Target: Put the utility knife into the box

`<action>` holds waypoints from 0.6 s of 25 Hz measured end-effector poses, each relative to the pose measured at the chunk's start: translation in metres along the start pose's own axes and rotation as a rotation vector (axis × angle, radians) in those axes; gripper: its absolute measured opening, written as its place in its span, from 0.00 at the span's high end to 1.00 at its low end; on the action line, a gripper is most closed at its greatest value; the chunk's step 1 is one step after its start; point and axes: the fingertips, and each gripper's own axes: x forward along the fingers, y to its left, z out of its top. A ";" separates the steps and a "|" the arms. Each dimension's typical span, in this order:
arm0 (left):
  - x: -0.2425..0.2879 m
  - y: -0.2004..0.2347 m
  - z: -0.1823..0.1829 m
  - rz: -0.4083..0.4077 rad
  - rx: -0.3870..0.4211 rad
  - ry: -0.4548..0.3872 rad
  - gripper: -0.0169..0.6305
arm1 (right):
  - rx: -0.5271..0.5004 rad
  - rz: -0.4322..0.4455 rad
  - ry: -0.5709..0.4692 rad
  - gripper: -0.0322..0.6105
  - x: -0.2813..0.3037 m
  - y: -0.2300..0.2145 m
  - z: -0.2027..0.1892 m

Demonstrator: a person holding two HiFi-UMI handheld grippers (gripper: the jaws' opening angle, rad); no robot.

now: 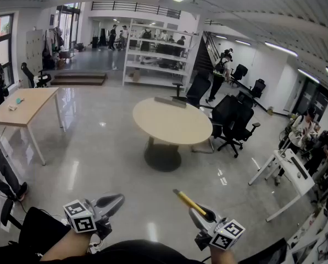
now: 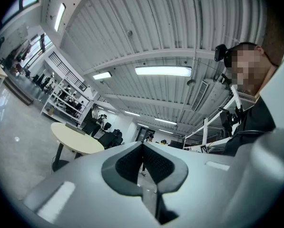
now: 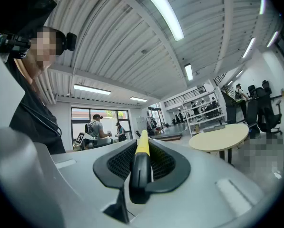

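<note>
R: utility knife (image 1: 189,202) (yellow and black) is clamped in right gripper (image 1: 201,214) | L: left gripper (image 1: 115,201) jaws are pressed together, empty | both are held near side of round table (image 1: 172,121)

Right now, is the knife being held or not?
Held: the right gripper is shut on the knife, its jaws pressing both sides.

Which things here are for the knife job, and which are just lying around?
For the job: utility knife, gripped in the right claw. No box is in view.
Just lying about: round table, wooden desk, black office chairs, white shelves. The left claw is shut and empty.
</note>
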 end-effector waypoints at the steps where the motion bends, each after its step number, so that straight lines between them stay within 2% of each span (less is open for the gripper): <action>1: 0.000 0.001 0.001 -0.001 0.001 -0.002 0.97 | -0.001 0.000 0.000 0.81 0.001 0.000 0.000; 15: -0.011 0.015 0.015 -0.009 0.003 -0.019 0.97 | 0.001 -0.001 -0.001 0.81 0.022 0.005 0.006</action>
